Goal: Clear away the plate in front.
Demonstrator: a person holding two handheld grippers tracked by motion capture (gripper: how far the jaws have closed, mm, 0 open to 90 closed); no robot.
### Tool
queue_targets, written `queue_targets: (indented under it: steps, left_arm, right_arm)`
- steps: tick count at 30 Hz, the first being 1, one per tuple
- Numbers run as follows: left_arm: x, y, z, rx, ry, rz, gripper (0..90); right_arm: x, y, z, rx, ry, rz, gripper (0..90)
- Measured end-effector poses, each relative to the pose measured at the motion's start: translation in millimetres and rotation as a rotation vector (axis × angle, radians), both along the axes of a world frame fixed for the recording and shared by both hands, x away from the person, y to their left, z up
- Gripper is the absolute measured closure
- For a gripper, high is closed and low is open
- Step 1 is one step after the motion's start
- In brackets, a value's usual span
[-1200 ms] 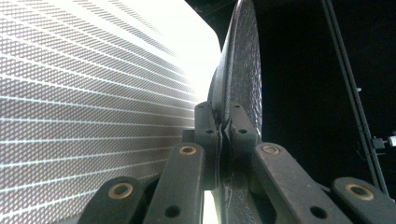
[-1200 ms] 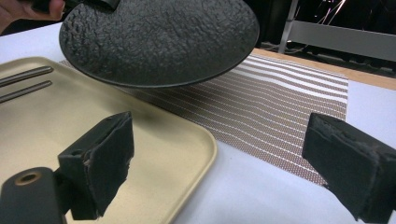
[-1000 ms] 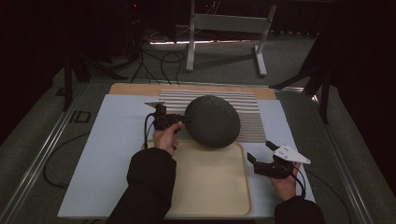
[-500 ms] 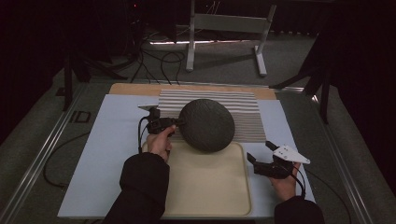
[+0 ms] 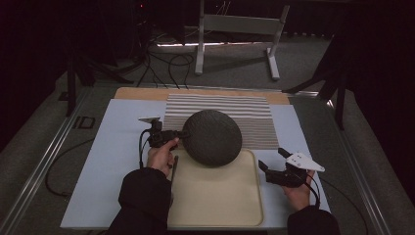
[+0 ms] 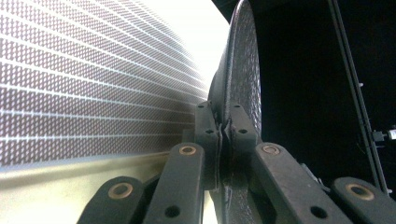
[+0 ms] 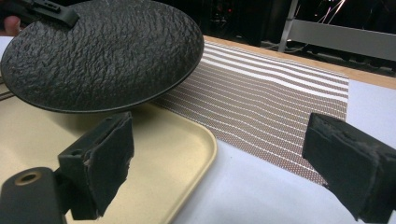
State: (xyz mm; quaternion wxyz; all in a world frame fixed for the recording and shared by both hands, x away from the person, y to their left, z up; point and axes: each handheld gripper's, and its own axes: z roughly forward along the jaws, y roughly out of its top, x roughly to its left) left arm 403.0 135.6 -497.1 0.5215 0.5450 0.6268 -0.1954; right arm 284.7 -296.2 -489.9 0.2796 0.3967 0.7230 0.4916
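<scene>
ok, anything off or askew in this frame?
Only the dark textured plate: the left gripper pinches its rim and holds it tilted, off the surface, partly over the beige tray and the striped mat. The right gripper sits open beside the tray. Nothing spilled or damaged.

The dark plate [image 7: 102, 51] looks matt and rough, pebbled; beneath it, the beige tray [image 7: 177, 154] looks smooth plastic; beside it, the striped mat [image 7: 271, 102] looks woven.
</scene>
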Motion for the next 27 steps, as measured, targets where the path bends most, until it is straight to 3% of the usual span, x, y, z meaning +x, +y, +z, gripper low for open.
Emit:
queue_targets:
  steps: [10, 23, 27]
  left_arm:
    - [-13.2, 4.0, -6.3, -0.018, 0.007, -0.010, 86.8]
    - [-27.7, 4.1, -8.1, 0.013, 0.003, -0.028, 86.6]
    - [-32.9, 4.2, -8.1, 0.006, 0.001, -0.040, 86.7]
  right_arm:
    - [0.1, -0.2, -0.1, 0.002, 0.000, 0.002, 9.1]
    - [0.0, 0.3, -0.5, 0.001, 0.002, 0.002, 9.1]
    - [-0.1, 0.3, -0.3, 0.001, 0.001, 0.001, 9.1]
